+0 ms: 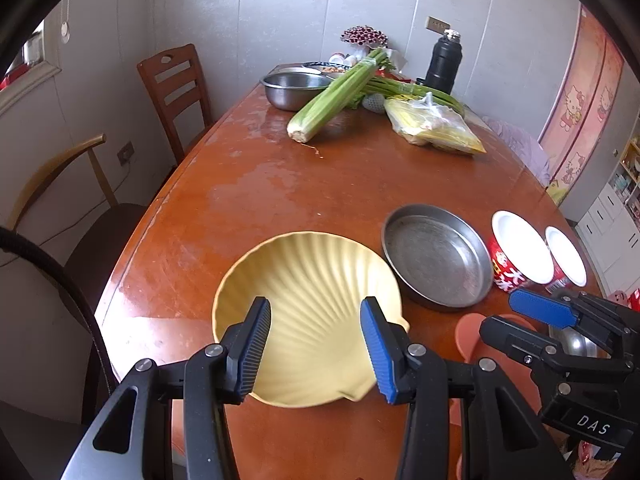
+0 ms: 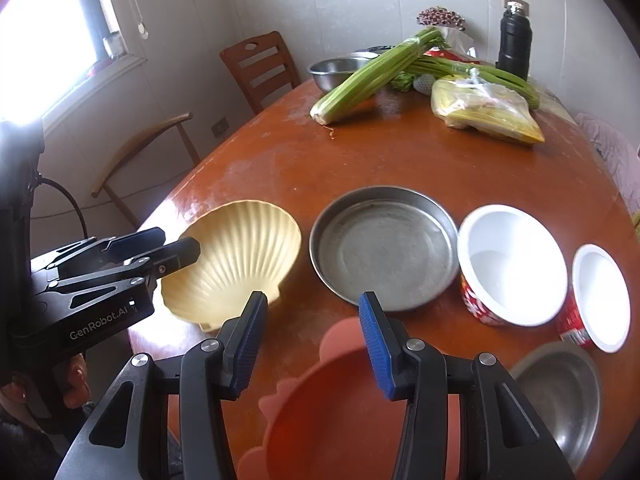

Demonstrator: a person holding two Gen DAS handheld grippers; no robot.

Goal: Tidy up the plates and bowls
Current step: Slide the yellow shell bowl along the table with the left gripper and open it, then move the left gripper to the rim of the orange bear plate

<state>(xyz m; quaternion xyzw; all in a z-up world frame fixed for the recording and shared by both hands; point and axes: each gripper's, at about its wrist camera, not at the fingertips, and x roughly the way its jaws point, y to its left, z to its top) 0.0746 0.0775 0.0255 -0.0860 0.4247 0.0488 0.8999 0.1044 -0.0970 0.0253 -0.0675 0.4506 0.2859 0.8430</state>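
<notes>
A yellow shell-shaped plate [image 1: 312, 312] [image 2: 240, 256] lies near the table's front left edge. My left gripper [image 1: 316, 344] [image 2: 160, 248] is open and hovers over its near rim. A round steel pan [image 1: 436, 256] [image 2: 384, 248] sits to its right. Two red bowls with white insides, a larger one [image 2: 512, 268] [image 1: 520, 252] and a smaller one [image 2: 600, 296] [image 1: 566, 256], stand further right. An orange scalloped plate [image 2: 328, 408] [image 1: 468, 332] lies under my right gripper [image 2: 310, 340] [image 1: 516, 320], which is open. A small steel bowl [image 2: 560, 392] sits at the front right.
The far end of the brown oval table [image 1: 320, 184] holds celery [image 1: 340, 92], a bagged yellow food item [image 1: 432, 124], a steel basin [image 1: 296, 84], a black thermos [image 1: 444, 64] and flowers. Two chairs [image 1: 176, 88] stand along the left side.
</notes>
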